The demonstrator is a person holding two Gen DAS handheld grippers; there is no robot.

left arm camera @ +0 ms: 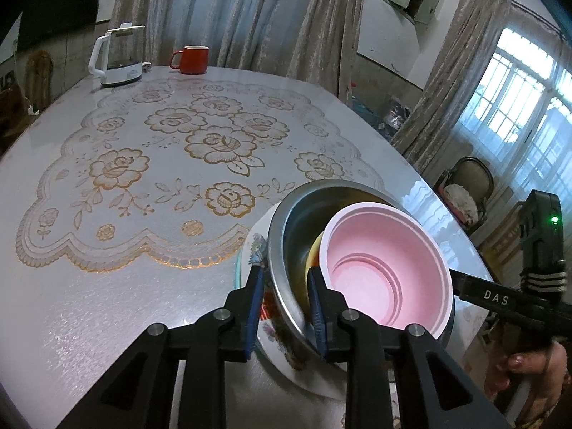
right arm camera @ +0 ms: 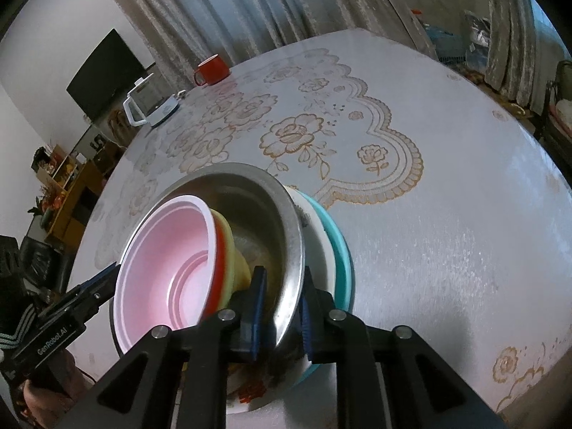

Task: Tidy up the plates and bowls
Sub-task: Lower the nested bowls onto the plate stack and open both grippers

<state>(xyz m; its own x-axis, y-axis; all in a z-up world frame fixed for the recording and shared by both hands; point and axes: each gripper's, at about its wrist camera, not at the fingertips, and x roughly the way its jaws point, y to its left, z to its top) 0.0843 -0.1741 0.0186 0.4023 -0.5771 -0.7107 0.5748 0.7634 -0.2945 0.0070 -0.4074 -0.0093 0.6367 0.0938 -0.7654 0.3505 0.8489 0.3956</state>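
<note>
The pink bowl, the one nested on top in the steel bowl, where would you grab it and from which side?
Probably the pink bowl by its thin rim, one finger inside, one outside. It sits tilted in the steel bowl, so come from the raised edge. Both the left gripper and right gripper straddle the steel rim.
</note>
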